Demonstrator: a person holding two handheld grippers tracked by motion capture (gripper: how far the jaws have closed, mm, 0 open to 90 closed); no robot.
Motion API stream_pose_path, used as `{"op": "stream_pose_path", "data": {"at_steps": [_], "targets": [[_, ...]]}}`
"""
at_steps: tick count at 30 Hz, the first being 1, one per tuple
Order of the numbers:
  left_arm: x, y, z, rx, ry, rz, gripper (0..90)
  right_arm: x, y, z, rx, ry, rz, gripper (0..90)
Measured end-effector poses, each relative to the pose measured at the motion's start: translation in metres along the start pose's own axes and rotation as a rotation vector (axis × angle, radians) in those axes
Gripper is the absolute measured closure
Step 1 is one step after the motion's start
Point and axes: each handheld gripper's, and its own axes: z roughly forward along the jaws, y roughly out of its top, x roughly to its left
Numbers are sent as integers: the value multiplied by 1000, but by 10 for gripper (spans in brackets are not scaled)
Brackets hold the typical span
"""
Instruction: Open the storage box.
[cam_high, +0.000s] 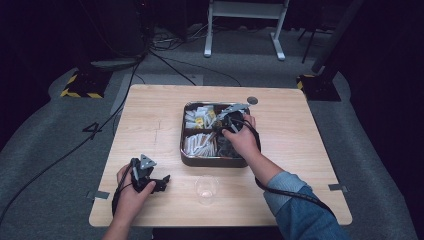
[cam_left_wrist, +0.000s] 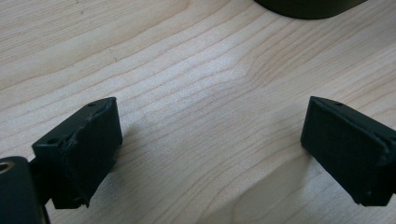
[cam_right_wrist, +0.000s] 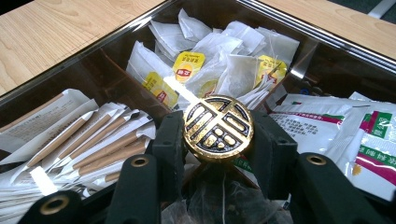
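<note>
A dark square box (cam_high: 212, 162) with divided compartments stands in the middle of the table. A round gold knob (cam_right_wrist: 218, 128) sits over the point where the dividers cross, apparently on a clear lid that shows glare. My right gripper (cam_right_wrist: 219, 136) is shut on this knob, one black jaw on each side, and in the high view the right gripper (cam_high: 223, 125) is over the box. My left gripper (cam_high: 161, 183) rests low over the wood near the front left, and in its own view the left gripper (cam_left_wrist: 210, 144) is open with bare table between the jaws.
The compartments hold tea bags (cam_right_wrist: 210, 60), brown stick sachets (cam_right_wrist: 93, 140) and white printed packets (cam_right_wrist: 345, 130). A clear glass cup (cam_high: 206, 189) stands near the front edge between the hands. The box's dark corner (cam_left_wrist: 308, 7) lies ahead of the left gripper. A small round disc (cam_high: 252, 100) lies behind the box.
</note>
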Motion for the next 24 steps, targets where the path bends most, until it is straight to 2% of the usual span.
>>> {"op": "stream_pose_path", "data": {"at_steps": [5,10,14,24], "targets": [[0,0,0,-2,0,0,57,1,3,-2,9,-6,-2,587],[0,0,0,1,-1,0,56,2,8,-8,-14,-3,3,587],[0,0,0,1,-1,1,56,3,16,-19,-50,9,3,587],[0,0,0,1,-1,1,55,-1,24,-44,-95,14,-10,587]]}}
